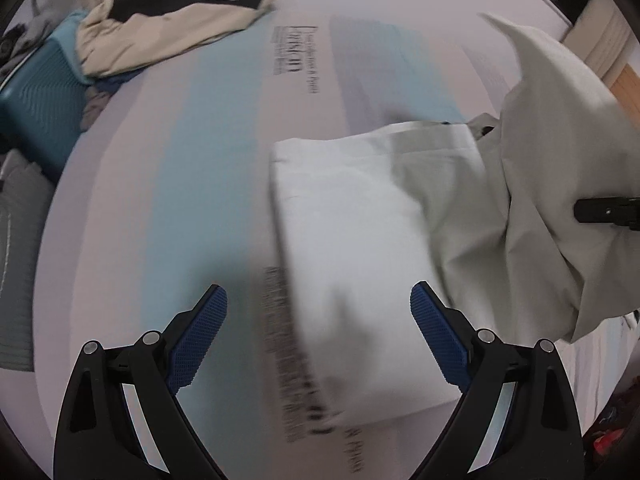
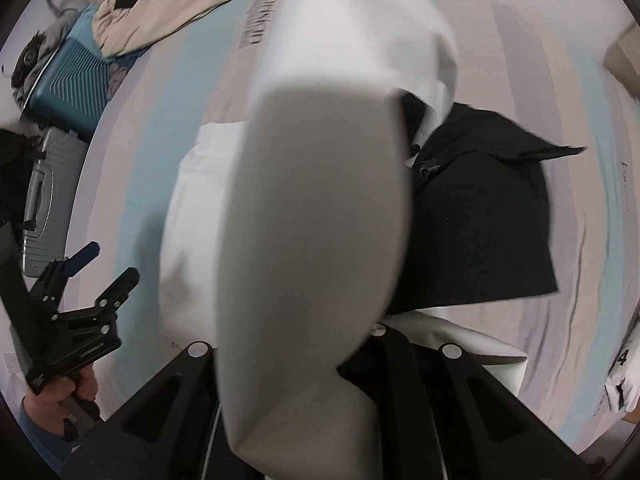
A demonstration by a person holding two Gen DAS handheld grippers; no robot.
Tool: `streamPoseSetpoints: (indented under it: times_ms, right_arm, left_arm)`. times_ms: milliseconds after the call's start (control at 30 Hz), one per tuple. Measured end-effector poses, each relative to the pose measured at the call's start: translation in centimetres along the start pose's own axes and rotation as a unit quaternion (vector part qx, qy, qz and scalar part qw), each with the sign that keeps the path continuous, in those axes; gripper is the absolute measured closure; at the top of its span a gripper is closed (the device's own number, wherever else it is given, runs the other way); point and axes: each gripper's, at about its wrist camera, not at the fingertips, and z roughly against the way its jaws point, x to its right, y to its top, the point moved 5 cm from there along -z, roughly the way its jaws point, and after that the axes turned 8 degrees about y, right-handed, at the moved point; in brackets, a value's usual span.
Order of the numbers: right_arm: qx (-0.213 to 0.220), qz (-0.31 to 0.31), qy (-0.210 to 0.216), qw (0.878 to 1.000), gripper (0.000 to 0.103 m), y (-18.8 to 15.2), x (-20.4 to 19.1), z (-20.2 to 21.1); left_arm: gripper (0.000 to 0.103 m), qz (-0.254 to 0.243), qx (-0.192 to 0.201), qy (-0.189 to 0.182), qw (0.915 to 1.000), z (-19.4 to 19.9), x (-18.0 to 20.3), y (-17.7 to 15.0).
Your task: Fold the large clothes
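Observation:
A large pale grey-white garment [image 1: 360, 220] lies partly folded on the bed. Its right part [image 1: 560, 160] is lifted into a peak. My right gripper [image 1: 580, 212] pokes in from the right edge of the left wrist view, shut on that raised cloth. In the right wrist view the held fabric [image 2: 312, 220] hangs over the fingers and hides them. A black panel of the garment [image 2: 480, 220] lies below it. My left gripper [image 1: 324, 320] hovers open above the garment's near edge, nothing between its blue pads [image 1: 200, 332]. It also shows as the left gripper [image 2: 108, 268], held by a hand [image 2: 76, 388].
The bed sheet [image 1: 180, 160] has pale blue and lilac stripes with printed lettering. A beige and black jacket [image 1: 168, 20] lies crumpled at the far left corner. A teal suitcase [image 1: 36, 108] and a grey suitcase [image 2: 40, 200] stand beside the bed's left edge.

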Motion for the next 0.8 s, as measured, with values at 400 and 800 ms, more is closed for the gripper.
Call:
streamPoseSetpoints:
  times_ms: [400, 800]
  right_arm:
    - [-0.014, 0.021, -0.018, 0.999, 0.095, 0.5, -10.8, -7.0]
    - [-0.009, 0.042, -0.068, 0.997, 0.093, -0.1, -15.3, -15.9]
  left_arm:
    - [0.012, 0.038, -0.007, 0.008, 0.9992, 0.2, -9.6, -2.1]
    - [0.012, 0.069, -0.015, 0.024, 0.9972, -1.6, -15.0, -4.4]
